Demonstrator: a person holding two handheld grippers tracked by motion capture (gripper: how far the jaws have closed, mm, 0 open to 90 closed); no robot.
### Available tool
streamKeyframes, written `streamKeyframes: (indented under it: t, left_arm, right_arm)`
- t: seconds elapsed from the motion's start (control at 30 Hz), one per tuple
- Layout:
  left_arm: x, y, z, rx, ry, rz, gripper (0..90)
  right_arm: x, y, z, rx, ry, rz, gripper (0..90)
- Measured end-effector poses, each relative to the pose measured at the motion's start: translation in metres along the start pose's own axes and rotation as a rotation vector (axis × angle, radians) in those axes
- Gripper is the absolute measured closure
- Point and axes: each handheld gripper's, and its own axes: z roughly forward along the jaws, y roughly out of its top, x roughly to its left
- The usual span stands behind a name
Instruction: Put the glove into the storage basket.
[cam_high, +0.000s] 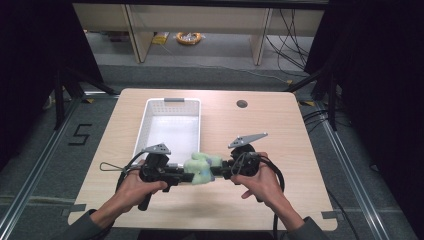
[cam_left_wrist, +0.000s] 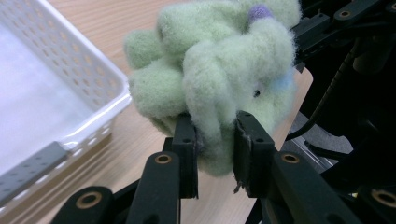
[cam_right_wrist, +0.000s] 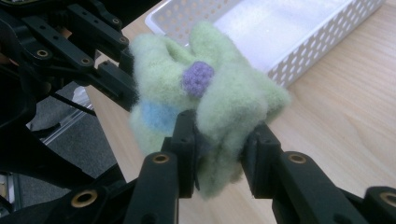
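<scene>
The left gripper (cam_high: 186, 175) and right gripper (cam_high: 216, 171) each have their fingers clenched on an end of the green fuzzy toy (cam_high: 201, 166), stretched crosswise above the table (cam_high: 280, 150), just before the white basket (cam_high: 145, 125).

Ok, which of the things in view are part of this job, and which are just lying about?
In the job:
green fuzzy toy
left gripper, jaws clamped on it
right gripper, jaws clamped on it
white basket

Lying about:
yellow cable reel on the floor
table's round hole
</scene>
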Motion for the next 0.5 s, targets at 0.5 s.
streamKeyframes:
  t: [0.5]
  left_arm:
    - [0.037,0.026,-0.031,0.012,0.064,-0.055,72.0]
  right_arm:
    - [-0.004,0.057,0.029,0.023,0.015,-0.016,69.7]
